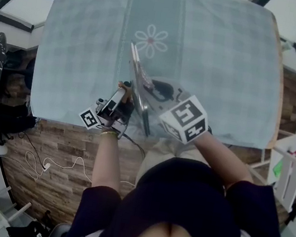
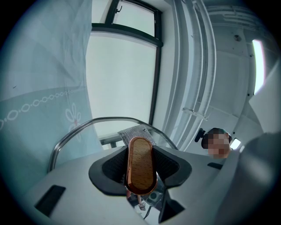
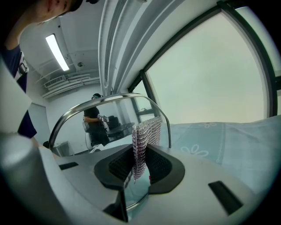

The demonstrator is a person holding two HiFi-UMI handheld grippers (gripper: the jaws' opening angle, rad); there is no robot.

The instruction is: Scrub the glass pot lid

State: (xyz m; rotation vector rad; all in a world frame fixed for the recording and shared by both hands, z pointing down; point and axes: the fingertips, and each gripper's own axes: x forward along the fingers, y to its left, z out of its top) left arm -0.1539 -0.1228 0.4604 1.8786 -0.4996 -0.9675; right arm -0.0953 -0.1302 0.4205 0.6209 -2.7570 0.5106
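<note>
**Glass pot lid held on edge between two hand-held grippers**

Shows a glass pot lid (image 1: 140,82) standing on edge over the near part of a table, seen almost edge-on from the head view, with one gripper on each face. Places the left gripper (image 2: 141,170) on the lid's outer face, jaws closed on the handle (image 2: 141,160), which fills the gap between the black ribbed pads (image 2: 109,166). Places the right gripper (image 3: 140,166) on the opposite face, jaws clamped on a chain-mail scrubber (image 3: 144,140). Has the scrubber rising out of the jaws as a narrow strip, with its upper end against the glass. Shows the same mesh faintly through the pane in the left gripper view, just beyond the handle.

Materials and shapes:
- Handle: long oval of pale, grained wood, edged with a coppery band
- Lid: clear round pane, bound by a thin polished steel rim (image 3: 88,105) that arcs above both sets of jaws
- Scrubber: fine silvery metal links, limp and cloth-like
- Gripper bodies: smooth pale grey, broad and rounded
- Tablecloth (image 1: 221,54): pale blue-green check with white flower outlines and a chain of small rings
</note>
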